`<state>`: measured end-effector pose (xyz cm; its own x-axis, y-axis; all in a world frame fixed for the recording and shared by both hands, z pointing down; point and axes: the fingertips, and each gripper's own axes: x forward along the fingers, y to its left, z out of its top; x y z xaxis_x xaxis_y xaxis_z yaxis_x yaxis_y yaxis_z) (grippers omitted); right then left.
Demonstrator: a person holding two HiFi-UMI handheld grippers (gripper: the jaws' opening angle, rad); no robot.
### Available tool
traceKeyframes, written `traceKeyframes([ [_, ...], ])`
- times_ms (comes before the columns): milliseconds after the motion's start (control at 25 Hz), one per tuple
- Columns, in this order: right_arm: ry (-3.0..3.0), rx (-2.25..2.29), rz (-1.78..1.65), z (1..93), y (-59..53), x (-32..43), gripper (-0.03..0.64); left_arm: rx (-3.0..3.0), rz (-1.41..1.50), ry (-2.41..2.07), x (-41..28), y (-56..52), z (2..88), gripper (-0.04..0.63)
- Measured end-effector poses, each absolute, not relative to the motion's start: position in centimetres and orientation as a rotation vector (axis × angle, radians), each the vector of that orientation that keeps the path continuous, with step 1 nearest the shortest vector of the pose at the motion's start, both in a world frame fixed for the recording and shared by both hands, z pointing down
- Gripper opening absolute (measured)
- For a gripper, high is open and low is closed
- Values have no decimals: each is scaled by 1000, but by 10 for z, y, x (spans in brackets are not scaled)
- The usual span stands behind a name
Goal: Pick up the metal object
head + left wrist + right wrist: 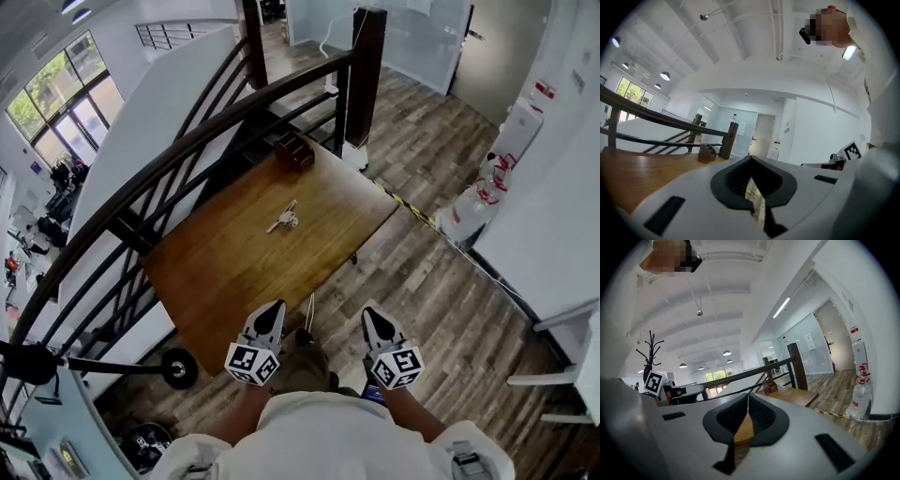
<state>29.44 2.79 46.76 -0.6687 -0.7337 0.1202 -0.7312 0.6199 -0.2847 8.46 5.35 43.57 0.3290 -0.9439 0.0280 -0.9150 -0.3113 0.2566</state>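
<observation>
A small silvery metal object (282, 218) lies near the middle of the brown wooden table (225, 272). Both grippers are held close to the person's body at the table's near corner, well short of the object. The left gripper (273, 310) points toward the table, jaws together and nothing held. The right gripper (373, 317) hovers over the floor beside the table, also shut and empty. In the left gripper view the jaws (751, 159) meet at the tip; in the right gripper view the jaws (748, 395) do the same. The object does not show in either gripper view.
A small brown wooden box (294, 150) stands at the table's far corner, beside a dark curved railing (187, 141) along the table's left side. Large water bottles (473, 202) stand on the floor at the right. A black wheel (178, 367) sits by the table's near-left side.
</observation>
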Motion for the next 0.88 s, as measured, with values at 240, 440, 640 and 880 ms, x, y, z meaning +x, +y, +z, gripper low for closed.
traceKeyframes([
  [240, 2832, -1327, -462, 455, -36, 292, 26, 2367, -244, -1704, 66, -4, 416, 13],
  [440, 2863, -1269, -380, 429, -104, 257, 26, 2376, -257, -1813, 30, -62, 395, 12],
  [640, 2934, -1172, -380, 423, -160, 199, 25, 2326, -321, -1897, -13, -102, 385, 13],
  [880, 3002, -1097, -394, 431, -191, 146, 25, 2250, -357, -1926, -50, -122, 408, 13],
])
